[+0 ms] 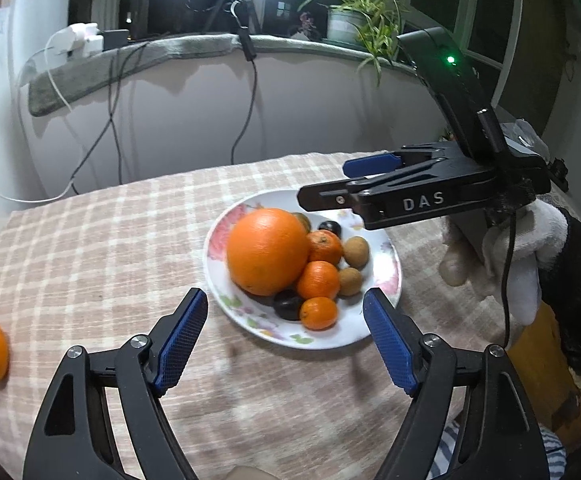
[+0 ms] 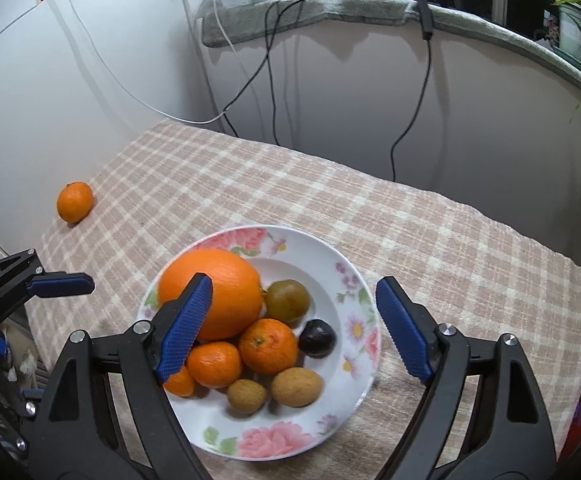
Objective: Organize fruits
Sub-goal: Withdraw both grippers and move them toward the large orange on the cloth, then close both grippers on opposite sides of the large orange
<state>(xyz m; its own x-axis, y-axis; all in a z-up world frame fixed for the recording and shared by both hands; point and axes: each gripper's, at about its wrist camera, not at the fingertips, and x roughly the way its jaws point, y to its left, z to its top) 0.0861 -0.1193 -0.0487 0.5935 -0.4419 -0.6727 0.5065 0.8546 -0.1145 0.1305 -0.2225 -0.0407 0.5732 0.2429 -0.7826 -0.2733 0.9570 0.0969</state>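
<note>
I am holding both tools over the plate (image 2: 354, 280) of fruit, and neither is carrying anything. The left hand-held gripper (image 1: 286, 332) is standing wide with only tabletop and the plate's near rim between its blue pads. The right hand-held gripper (image 2: 294, 324) is gaping just as wide above the pile, empty too.

I am judging the step in hand to be fetching the stray mandarin (image 2: 74, 202), which is lying alone on the cloth at about ten o'clock from the plate in the right wrist view, well apart from it. The left tool is nearer, so I am planning to swing it over, straddle the fruit across its widest part and close gently, since the skin is soft and the round shape is likely to roll toward the table edge. On the plate the big orange (image 2: 214, 292) is leaning against the smaller mandarins (image 2: 268, 344), so I am aiming to set the newcomer in the bare patch at three o'clock rather than on the heap.

The tabletop (image 2: 430, 240) is wearing a pink-and-cream checked cloth. Behind it cables (image 2: 414, 120) are hanging from a padded window ledge (image 2: 330, 4), with a potted plant (image 1: 366, 12) by the dark window.
</note>
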